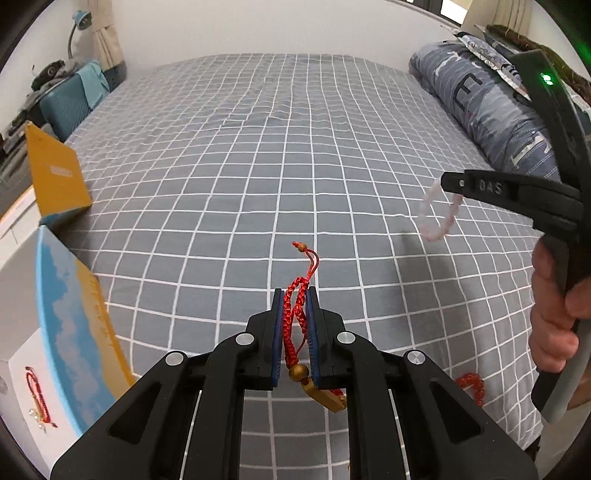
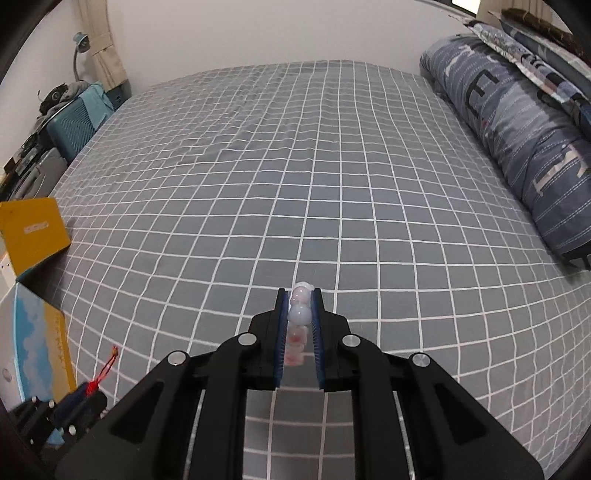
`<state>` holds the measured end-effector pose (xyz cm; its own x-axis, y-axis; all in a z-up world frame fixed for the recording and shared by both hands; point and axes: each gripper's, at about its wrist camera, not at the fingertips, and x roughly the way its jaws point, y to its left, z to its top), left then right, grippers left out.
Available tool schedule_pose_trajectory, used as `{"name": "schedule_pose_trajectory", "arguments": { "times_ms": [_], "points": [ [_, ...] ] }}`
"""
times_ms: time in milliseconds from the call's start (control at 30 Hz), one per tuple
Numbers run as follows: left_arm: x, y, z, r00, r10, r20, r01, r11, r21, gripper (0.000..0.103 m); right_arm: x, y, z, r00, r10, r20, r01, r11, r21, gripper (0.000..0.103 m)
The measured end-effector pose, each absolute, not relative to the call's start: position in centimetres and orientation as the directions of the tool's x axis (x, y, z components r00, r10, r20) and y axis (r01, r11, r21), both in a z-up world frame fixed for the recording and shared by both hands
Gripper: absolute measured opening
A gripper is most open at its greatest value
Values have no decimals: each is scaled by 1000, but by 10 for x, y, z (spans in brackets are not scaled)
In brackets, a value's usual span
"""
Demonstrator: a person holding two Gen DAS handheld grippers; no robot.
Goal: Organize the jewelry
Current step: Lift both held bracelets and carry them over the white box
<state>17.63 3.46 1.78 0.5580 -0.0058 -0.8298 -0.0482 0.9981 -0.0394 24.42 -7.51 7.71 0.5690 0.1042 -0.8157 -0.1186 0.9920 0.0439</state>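
My left gripper (image 1: 294, 295) is shut on a red braided cord bracelet (image 1: 295, 314) with gold beads and a gold charm, lifted above the checked bedsheet (image 1: 258, 166). My right gripper (image 2: 298, 295) is shut on a pale pink bead bracelet (image 2: 299, 315). In the left wrist view the right gripper (image 1: 448, 182) hangs at the right with the pink bracelet (image 1: 439, 218) dangling from its tips, a hand on its handle. An open box (image 1: 33, 376) at the lower left holds a red bracelet (image 1: 38, 395). A red bead bracelet (image 1: 472, 386) lies on the sheet.
A yellow box lid (image 1: 55, 177) stands at the bed's left edge. A rolled blue duvet (image 1: 491, 110) lies along the right side. A teal suitcase (image 1: 70, 107) and a desk lamp (image 1: 79, 26) stand beyond the bed at the far left.
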Motion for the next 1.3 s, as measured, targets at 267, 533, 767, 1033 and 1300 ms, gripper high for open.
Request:
{"name": "schedule_pose_trajectory", "arguments": {
  "times_ms": [267, 533, 767, 1033, 1300],
  "points": [
    [157, 48, 42, 572, 5, -820, -85, 995, -54, 11, 211, -68, 96, 580, 127, -804, -151, 987, 47, 12],
    [135, 59, 61, 587, 37, -809, -116, 992, -40, 11, 178, -59, 106, 589, 139, -796, -181, 983, 38, 12],
    [115, 79, 75, 593, 66, -802, -157, 987, -35, 11, 148, -42, 115, 597, 155, -787, -225, 974, 21, 12],
    [72, 135, 95, 593, 157, -790, -260, 966, -3, 11, 119, 7, 136, 601, 219, -768, -308, 951, 29, 12],
    [24, 211, 110, 563, 272, -780, -406, 913, 26, 12, 91, 86, 158, 588, 308, -748, -423, 905, 39, 12]
  ]
}}
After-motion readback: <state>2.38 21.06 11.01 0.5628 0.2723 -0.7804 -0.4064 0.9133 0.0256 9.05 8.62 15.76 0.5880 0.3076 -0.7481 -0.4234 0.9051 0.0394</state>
